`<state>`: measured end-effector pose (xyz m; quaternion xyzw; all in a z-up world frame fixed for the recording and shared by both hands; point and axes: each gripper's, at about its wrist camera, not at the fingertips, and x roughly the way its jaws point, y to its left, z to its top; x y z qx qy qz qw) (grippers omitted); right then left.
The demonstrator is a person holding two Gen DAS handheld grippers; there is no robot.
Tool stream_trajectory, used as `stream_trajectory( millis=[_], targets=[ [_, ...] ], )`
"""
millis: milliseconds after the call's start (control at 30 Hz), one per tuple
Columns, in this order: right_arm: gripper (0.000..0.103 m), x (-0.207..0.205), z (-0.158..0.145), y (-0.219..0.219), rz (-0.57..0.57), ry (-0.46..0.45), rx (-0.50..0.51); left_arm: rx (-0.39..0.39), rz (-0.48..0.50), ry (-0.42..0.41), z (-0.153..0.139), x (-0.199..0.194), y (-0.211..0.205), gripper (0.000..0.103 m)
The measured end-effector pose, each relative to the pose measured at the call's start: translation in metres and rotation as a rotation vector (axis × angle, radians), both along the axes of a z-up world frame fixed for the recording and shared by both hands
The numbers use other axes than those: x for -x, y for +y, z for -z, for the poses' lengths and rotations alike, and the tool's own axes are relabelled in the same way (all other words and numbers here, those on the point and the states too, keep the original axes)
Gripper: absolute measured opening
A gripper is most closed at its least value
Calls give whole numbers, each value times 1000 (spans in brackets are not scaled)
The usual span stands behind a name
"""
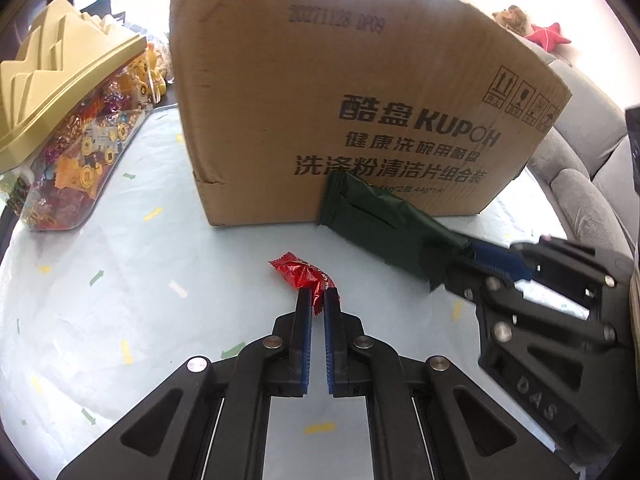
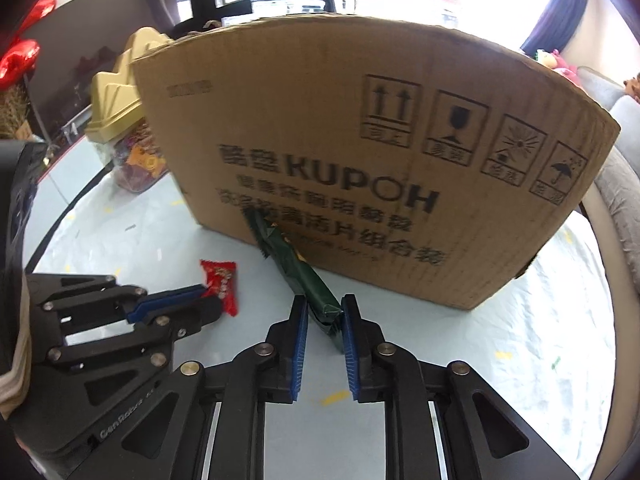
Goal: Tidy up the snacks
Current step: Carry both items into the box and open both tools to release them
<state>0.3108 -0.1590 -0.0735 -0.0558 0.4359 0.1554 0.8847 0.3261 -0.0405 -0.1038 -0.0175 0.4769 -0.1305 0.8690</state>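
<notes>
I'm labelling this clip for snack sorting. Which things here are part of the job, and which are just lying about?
Part of the job:
- red candy, pinched in the left tongs
- dark green snack bar, pinched in the right tongs
- cardboard box
- clear candy jar with gold lid

Lying about:
- red star plush
- grey sofa

A small red foil snack packet, crinkled and shiny with a twisted near end, lies on the pale counter in front of the cardboard box, that near end pinched between jaws. Just beside it, a long dark green snack bar wrapper slants with its far crimped end against the box's printed face and its near end clamped in the other jaws.
</notes>
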Motion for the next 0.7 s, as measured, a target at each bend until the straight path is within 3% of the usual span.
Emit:
stream_trajectory(
  millis=[400,700],
  targets=[
    [12,38,-20,4,17,-76,-47,64,-4,-52,-25,31,26,4],
    [12,56,-46,4,39,-134,-90,101,14,-145,-72,56,38,4]
  ],
)
